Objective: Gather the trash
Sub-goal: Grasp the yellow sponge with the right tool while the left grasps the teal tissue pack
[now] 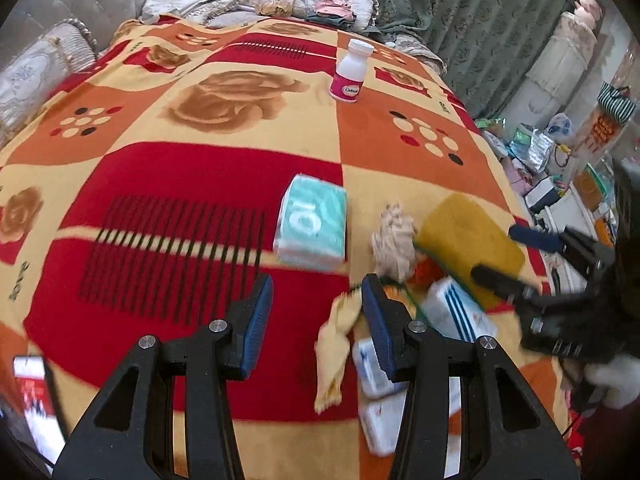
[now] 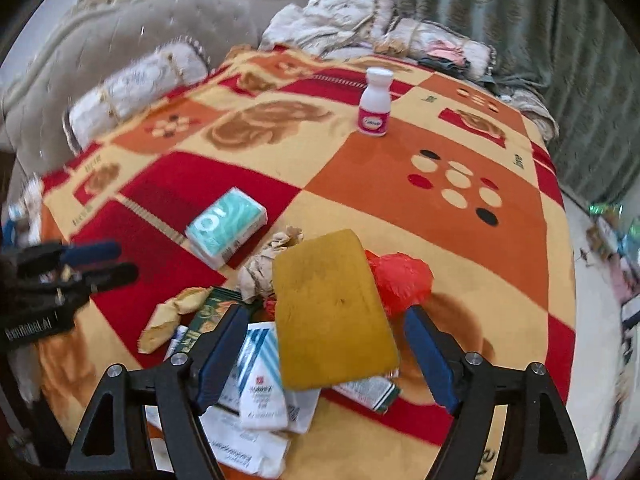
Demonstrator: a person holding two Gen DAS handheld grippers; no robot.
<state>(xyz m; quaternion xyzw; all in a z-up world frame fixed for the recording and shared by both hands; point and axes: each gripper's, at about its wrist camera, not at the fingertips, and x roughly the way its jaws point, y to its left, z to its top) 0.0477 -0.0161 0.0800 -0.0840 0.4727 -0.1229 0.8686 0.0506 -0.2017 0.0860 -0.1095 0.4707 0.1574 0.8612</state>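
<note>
Your right hand-held gripper (image 2: 324,354) stands wide open astride the yellow sponge (image 2: 334,308), which tops the trash pile (image 2: 256,396) on the bed blanket (image 2: 400,160). Your left hand-held gripper (image 1: 318,320) hangs partly open and empty beside the pile.

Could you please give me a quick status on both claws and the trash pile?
Left claw open, empty, beside pile. Right claw open, straddling yellow sponge, not pressing it. Trash pile uncollected on blanket. Nothing blocking.
</note>
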